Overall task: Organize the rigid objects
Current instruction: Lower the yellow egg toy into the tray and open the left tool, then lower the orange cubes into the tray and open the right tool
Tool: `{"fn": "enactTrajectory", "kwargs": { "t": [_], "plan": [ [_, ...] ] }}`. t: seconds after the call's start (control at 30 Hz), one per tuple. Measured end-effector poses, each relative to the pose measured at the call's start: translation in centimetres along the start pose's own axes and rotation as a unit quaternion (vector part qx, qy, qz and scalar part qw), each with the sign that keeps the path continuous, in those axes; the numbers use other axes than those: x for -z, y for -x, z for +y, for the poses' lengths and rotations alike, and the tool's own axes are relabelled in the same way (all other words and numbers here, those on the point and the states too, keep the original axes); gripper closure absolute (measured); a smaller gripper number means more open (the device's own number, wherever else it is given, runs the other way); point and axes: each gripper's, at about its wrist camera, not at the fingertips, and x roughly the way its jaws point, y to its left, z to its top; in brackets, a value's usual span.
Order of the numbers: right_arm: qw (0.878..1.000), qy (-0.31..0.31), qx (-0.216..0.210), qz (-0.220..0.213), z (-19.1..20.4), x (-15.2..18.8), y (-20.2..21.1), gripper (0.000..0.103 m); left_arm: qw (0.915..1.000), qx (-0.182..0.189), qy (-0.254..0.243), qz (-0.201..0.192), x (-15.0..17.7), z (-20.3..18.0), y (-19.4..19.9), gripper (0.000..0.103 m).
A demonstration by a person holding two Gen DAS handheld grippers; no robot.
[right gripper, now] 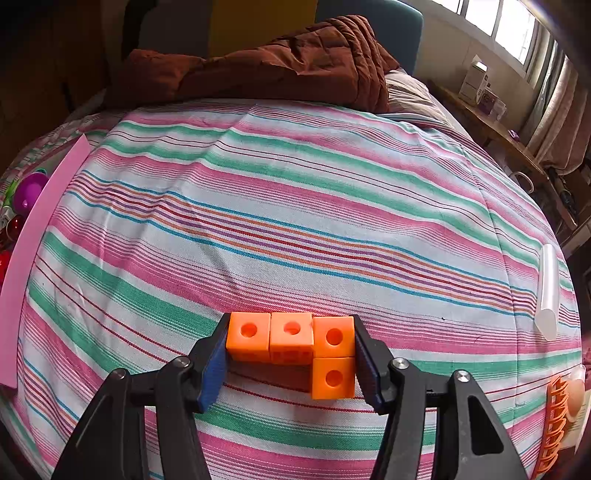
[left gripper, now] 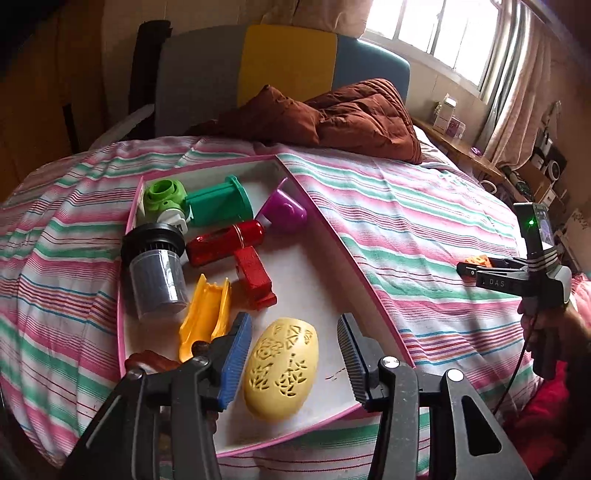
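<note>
Egg shell (left gripper: 280, 369): in the pink-rimmed tray (left gripper: 369, 295) on the bed, likely light, hollow, slick.
Left claw (left gripper: 291, 362): astride it, pads clear.
Right claw (right gripper: 290, 354): clamps orange cube block (right gripper: 295, 338) end to end; rigid.

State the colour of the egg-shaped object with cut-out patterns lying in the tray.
Pale yellow; the egg-shaped object shows best in the left wrist view.

A pink, green and white striped bedspread (right gripper: 295, 206) covers the bed, with a rumpled brown quilt (left gripper: 343, 118) heaped at its far end. Behind stands a grey, yellow and blue headboard (left gripper: 288, 70); a curtained window (left gripper: 443, 33) lights a cluttered wooden shelf (right gripper: 491, 129) alongside.
</note>
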Motion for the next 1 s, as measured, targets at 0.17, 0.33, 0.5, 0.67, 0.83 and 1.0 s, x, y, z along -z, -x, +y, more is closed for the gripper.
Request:
{"fn": "enactTrajectory", "kwargs": {
  "t": [0.17, 0.33, 0.5, 0.67, 0.83, 1.0],
  "plan": [
    [1.000, 0.005, 0.013, -0.002, 0.3, -0.1, 0.2, 0.043, 0.9996, -0.022, 0.016, -0.011, 0.1, 0.8, 1.8, 0.053],
    [1.000, 0.009, -0.020, -0.001, 1.7, -0.4, 1.2, 0.043, 0.9979, -0.055, 0.022, -0.026, 0.1, 1.6, 3.8, 0.041],
    [0.995, 0.036, -0.085, -0.048, 6.5, -1.5, 4.8, 0.043, 0.9963, -0.064, 0.040, -0.040, 0.2, 2.6, 4.9, 0.033],
    [0.981, 0.085, -0.155, -0.084, 13.8, -3.7, 7.6, 0.043, 0.9939, -0.080, 0.053, -0.055, 0.5, 3.8, 6.2, 0.019],
    [0.972, 0.112, -0.186, -0.088, 20.1, -5.4, 7.9, 0.043, 0.9902, -0.107, 0.066, -0.060, 0.8, 5.2, 7.0, 0.008],
    [0.973, 0.127, -0.180, -0.066, 23.8, -6.8, 5.8, 0.043, 0.9874, -0.116, 0.091, -0.058, 1.1, 6.6, 7.4, 0.000]
  ]
}}
